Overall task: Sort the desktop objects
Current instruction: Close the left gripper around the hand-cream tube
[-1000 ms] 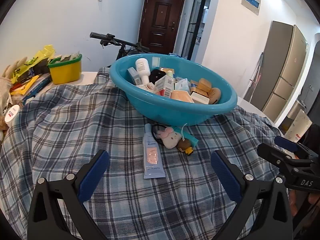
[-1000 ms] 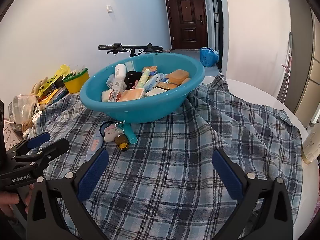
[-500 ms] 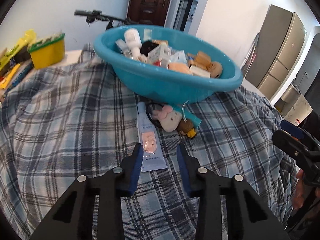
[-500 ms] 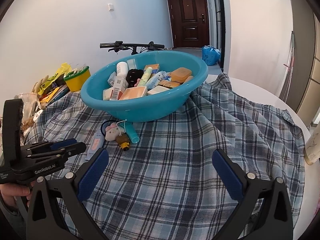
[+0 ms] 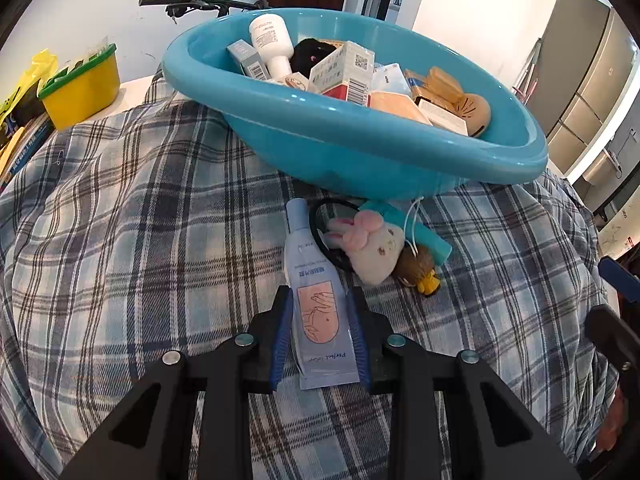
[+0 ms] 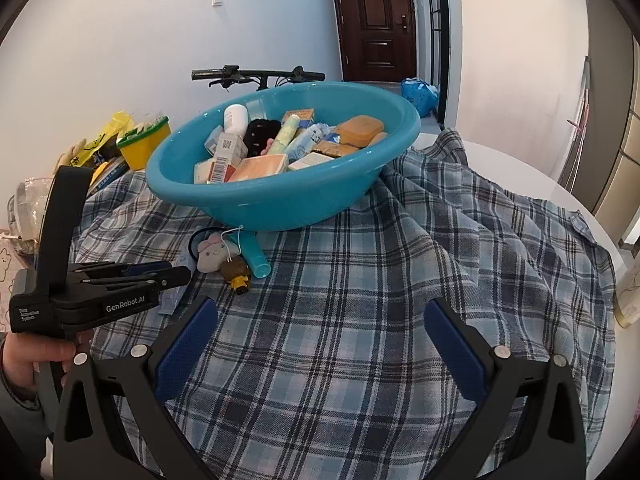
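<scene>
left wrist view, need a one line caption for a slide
Left gripper closed around a pale blue hand cream tube lying on the plaid cloth, just in front of the teal basin.

The left gripper [image 5: 320, 334] is seen closed on the lower part of a pale blue flat plastic tube [image 5: 318, 312], which lies on a blue-grey checked cloth [image 5: 132, 240]. Just beside the tube a small white plush rabbit [image 5: 370, 242] is lying, in front of a turquoise round plastic basin [image 5: 340, 136] filled with boxes.
</scene>
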Demonstrator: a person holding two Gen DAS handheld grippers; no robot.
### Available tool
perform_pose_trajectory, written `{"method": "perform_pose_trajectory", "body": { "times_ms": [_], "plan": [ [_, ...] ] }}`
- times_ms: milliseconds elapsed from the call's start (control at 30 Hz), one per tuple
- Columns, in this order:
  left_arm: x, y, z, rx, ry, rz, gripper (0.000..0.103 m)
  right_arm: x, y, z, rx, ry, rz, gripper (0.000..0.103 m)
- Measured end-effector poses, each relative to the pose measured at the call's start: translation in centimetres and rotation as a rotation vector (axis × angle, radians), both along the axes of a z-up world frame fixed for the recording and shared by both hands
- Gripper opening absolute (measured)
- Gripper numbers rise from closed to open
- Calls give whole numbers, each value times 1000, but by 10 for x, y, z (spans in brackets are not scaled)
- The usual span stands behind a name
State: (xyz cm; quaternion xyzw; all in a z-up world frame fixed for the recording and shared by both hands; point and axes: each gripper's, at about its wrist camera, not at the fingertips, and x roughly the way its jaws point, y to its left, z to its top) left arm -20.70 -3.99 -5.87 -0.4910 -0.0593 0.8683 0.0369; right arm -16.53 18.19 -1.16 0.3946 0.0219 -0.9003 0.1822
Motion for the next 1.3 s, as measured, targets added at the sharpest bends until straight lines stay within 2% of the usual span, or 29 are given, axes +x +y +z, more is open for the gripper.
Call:
{"method": "perform_pose_trajectory", "body": {
  "times_ms": [33,67,100,133,200,267,467,533,567,600,700,733,767,800,1033,1300],
  "plan": [
    [-2,0,0,-4,-2,1,30,-3,-1,-3,5,-11,-4,101],
    [-3,0,0,-6,-5,3,30,-6,-2,-6,9,-20,-6,92],
    [-4,-1,0,-3,-8,8,30,-8,-2,-8,11,-31,-4,78],
    [-5,-2,0,4,-10,13,30,-10,-3,-11,11,-45,-1,72],
    [-6,-3,0,3,-12,17,30,-14,-5,-15,16,-66,8,48],
    [-8,-5,-1,6,-12,18,30,-15,-9,-17,25,-79,22,34],
    [-16,-5,-2,12,-14,17,31,-14,-17,-13,33,-74,63,31],
    [-20,-5,-3,13,-37,19,40,-13,-19,-11,34,-71,65,31],
    [-22,-5,-6,13,-57,18,53,-13,-19,-11,36,-72,65,31],
    [-23,-4,-8,17,-67,14,57,-13,-19,-11,38,-72,65,31],
    [-22,-2,-8,5,-46,0,57,-13,-19,-12,42,-78,62,31],
    [-22,-1,-8,-3,-39,0,55,-14,-20,-12,44,-79,62,31],
    [-22,-2,-8,2,-33,-1,43,-14,-21,-12,47,-82,61,31],
    [-23,-3,-8,10,-34,1,35,-15,-21,-13,49,-83,61,31],
    [-9,-5,10,22,17,-12,29,-13,-23,-11,59,-73,73,31],
    [19,2,18,44,10,-50,27,-13,-31,-19,56,-107,107,31]
  ]
}}
